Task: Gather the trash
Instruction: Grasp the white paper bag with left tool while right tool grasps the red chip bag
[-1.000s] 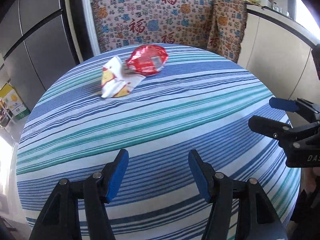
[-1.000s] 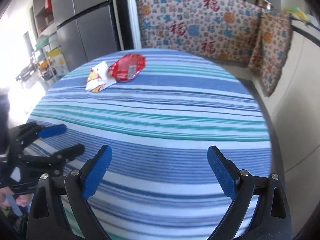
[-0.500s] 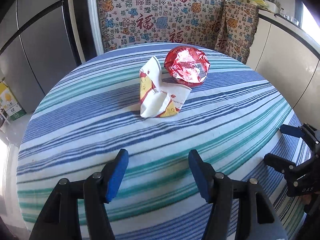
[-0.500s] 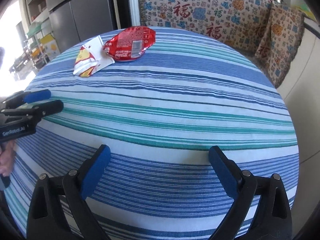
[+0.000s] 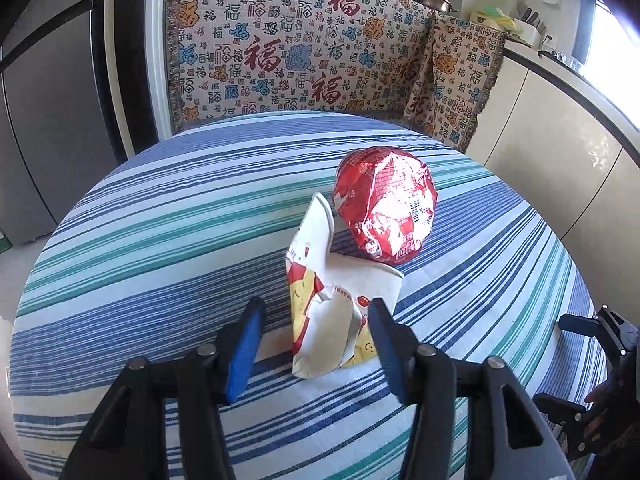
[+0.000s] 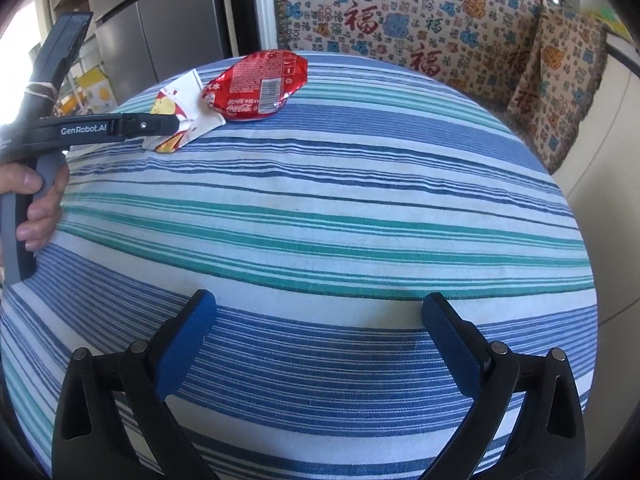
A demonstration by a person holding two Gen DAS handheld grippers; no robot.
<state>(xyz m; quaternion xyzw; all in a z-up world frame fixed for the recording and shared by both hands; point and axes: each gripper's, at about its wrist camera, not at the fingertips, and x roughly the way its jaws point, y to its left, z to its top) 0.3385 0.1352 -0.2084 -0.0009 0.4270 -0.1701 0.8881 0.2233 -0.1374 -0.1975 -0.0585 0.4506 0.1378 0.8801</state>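
A crumpled white, yellow and red paper wrapper point(image 5: 328, 312) lies on the striped round table point(image 5: 160, 240). A flattened red Coca-Cola can point(image 5: 386, 210) lies just behind it, touching it. My left gripper point(image 5: 314, 344) is open, with the near end of the wrapper between its blue pads, low over the cloth. In the right wrist view the wrapper point(image 6: 180, 108) and the can point(image 6: 258, 84) lie at the far left, and the left gripper point(image 6: 160, 125) reaches over the wrapper. My right gripper point(image 6: 320, 344) is open and empty over the table's near side.
A patterned cloth point(image 5: 304, 52) hangs over furniture behind the table. A grey refrigerator point(image 5: 44, 100) stands at the left, and a cream counter point(image 5: 560, 120) runs along the right. The table edge curves close at my right gripper's side point(image 6: 588, 280).
My left gripper has moved forward across the table until its open pads flank the wrapper. My right gripper has moved forward a little and stayed open.
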